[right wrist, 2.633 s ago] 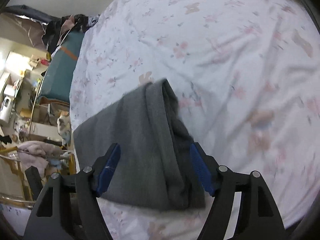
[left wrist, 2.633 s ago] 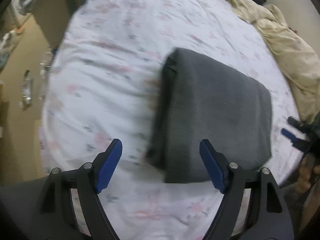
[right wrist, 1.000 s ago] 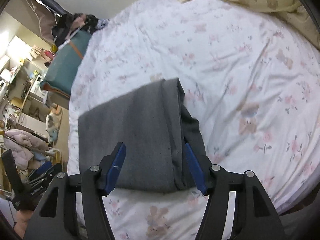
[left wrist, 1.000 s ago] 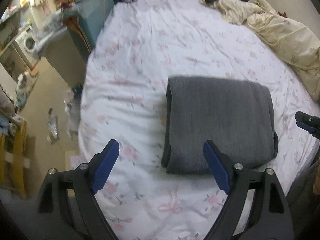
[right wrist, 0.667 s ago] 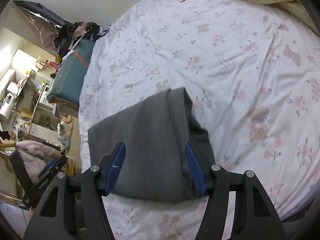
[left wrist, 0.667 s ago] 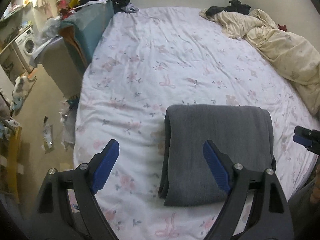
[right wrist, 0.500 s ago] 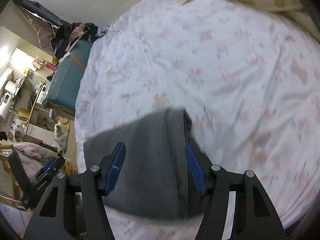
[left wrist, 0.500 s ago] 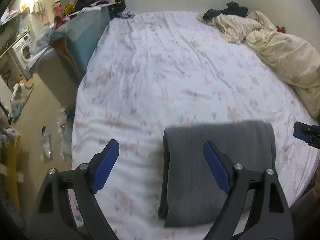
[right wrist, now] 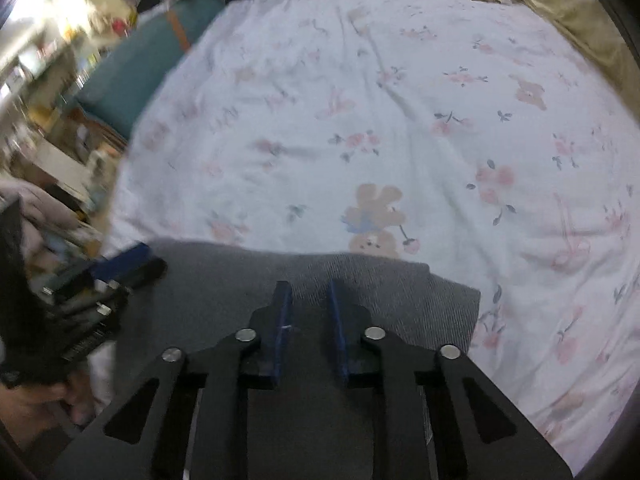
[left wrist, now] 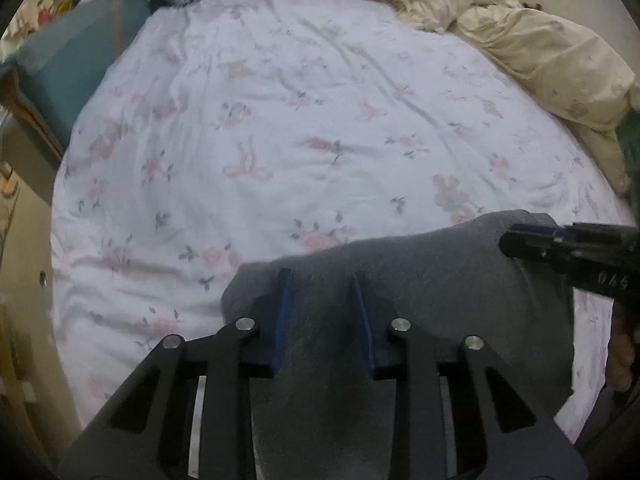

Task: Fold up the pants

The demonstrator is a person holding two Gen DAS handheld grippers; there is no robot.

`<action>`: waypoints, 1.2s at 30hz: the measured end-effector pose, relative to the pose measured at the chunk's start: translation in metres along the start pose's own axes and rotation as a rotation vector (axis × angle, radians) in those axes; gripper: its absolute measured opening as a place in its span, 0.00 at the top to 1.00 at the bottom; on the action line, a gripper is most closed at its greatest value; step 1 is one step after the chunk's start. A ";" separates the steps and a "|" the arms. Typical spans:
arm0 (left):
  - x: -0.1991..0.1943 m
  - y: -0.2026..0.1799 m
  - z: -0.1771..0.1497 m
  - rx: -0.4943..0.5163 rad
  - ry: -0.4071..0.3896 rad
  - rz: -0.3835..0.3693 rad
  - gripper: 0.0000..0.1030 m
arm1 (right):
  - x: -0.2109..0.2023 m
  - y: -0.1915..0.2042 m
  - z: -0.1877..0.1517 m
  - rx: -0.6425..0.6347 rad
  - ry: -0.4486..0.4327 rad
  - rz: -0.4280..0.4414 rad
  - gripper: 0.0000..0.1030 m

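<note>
the folded grey pants (left wrist: 420, 280) are seen at the 6 o'clock edge of the floral sheet (left wrist: 280, 128), bunched upward. the left gripper (left wrist: 322, 280) is lowered onto them, its jaws closing with grey cloth between the blue pads (left wrist: 285, 312); whether the cloth is pinched cannot be told. the right gripper (right wrist: 308, 288) is likewise closing over the pants (right wrist: 380, 280), grip undetermined. a cream quilt (left wrist: 540, 48) is heaped at 2 o'clock.
</note>
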State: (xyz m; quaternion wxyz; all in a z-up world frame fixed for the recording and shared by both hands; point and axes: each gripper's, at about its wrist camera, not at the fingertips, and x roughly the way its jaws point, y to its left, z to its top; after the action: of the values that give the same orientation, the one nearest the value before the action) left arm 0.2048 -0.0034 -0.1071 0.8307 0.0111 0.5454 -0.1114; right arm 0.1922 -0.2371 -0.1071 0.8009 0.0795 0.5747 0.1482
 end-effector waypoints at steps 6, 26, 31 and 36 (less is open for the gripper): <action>0.046 0.030 -0.029 -0.075 0.168 0.115 0.96 | 0.019 -0.004 -0.009 -0.019 0.036 -0.069 0.91; 0.022 0.037 -0.056 -0.257 0.262 -0.296 0.11 | -0.019 -0.093 -0.067 0.290 0.109 0.114 0.09; 0.028 0.032 -0.054 -0.248 0.294 -0.382 0.40 | 0.005 -0.066 -0.085 0.208 0.194 0.204 0.29; 0.007 0.022 -0.046 -0.137 0.242 -0.376 0.76 | -0.007 -0.039 -0.089 0.120 0.122 0.156 0.71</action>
State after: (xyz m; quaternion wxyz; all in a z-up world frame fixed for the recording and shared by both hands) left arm 0.1702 0.0235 -0.1339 0.7227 -0.1338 0.6397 -0.2248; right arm 0.1119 -0.2804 -0.1412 0.7443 0.1624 0.6223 0.1801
